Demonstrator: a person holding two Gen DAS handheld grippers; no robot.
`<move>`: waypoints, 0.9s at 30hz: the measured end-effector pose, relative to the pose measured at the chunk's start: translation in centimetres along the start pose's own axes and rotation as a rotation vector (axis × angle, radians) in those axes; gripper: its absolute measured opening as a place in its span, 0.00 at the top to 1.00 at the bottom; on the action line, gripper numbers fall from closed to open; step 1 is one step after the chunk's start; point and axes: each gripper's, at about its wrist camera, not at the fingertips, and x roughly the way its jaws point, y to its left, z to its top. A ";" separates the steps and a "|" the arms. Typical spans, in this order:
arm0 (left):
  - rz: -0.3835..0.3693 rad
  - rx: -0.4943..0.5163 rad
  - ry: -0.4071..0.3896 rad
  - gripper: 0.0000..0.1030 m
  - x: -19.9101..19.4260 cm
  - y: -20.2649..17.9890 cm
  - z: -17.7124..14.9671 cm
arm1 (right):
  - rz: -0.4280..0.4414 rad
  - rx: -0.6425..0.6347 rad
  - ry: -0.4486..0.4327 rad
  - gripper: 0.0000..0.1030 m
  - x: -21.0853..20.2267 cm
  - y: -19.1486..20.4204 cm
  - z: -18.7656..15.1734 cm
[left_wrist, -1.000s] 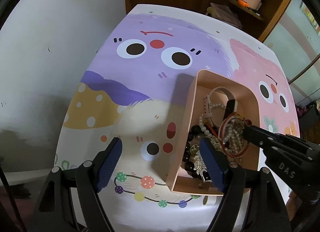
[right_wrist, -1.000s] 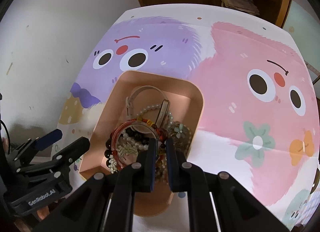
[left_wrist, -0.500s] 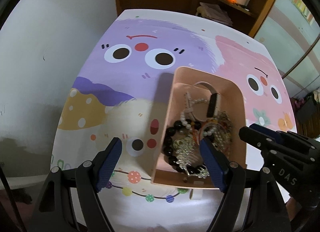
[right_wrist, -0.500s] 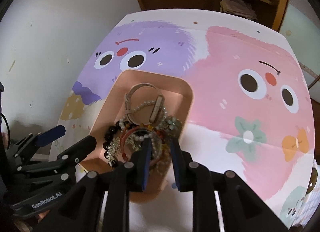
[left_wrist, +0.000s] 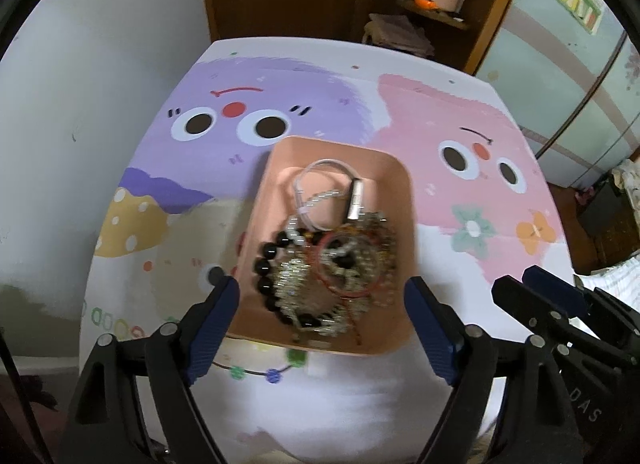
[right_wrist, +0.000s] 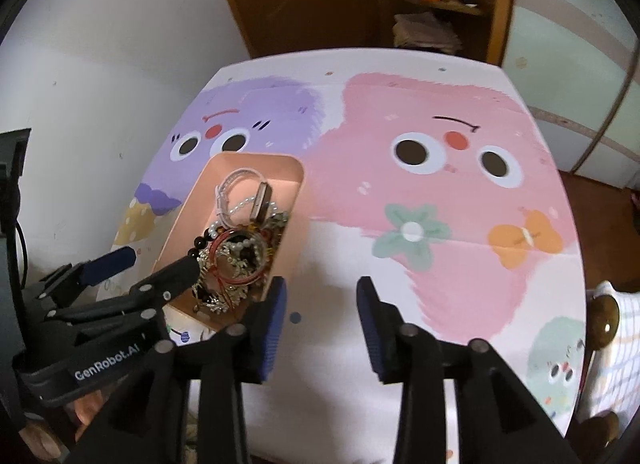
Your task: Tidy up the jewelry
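A pink tray (left_wrist: pixel 396 171) sits on the cartoon tablecloth and holds a tangled heap of jewelry (left_wrist: pixel 328 268): a black bead bracelet, pearl strands, a red bangle and a pale watch strap (left_wrist: pixel 320 167). My left gripper (left_wrist: pixel 324 320) is open and empty, its fingers straddling the tray's near end. My right gripper (right_wrist: pixel 322 320) is open and empty, over the cloth just right of the tray (right_wrist: pixel 298 183). The jewelry (right_wrist: pixel 236 252) shows there too.
The round table (right_wrist: pixel 440 248) ends close to my grippers. A white wall is at the left. A wooden cabinet (left_wrist: pixel 420 3) with a pink box stands behind the table. A brown knob (right_wrist: pixel 606 322) is at the right edge.
My right gripper has opened and moved right, out of the tray, leaving the jewelry in it. My left gripper has shifted so that the tray lies between its fingers.
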 end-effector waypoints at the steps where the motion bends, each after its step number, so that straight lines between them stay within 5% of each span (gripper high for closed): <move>1: -0.003 0.004 -0.006 0.19 -0.2 -0.4 -0.1 | -0.003 0.006 -0.006 0.63 -0.3 -0.2 -0.1; 27: 0.028 0.082 -0.085 0.17 -3.0 -3.9 -0.9 | -0.072 0.066 -0.126 0.62 -4.8 -1.9 -2.1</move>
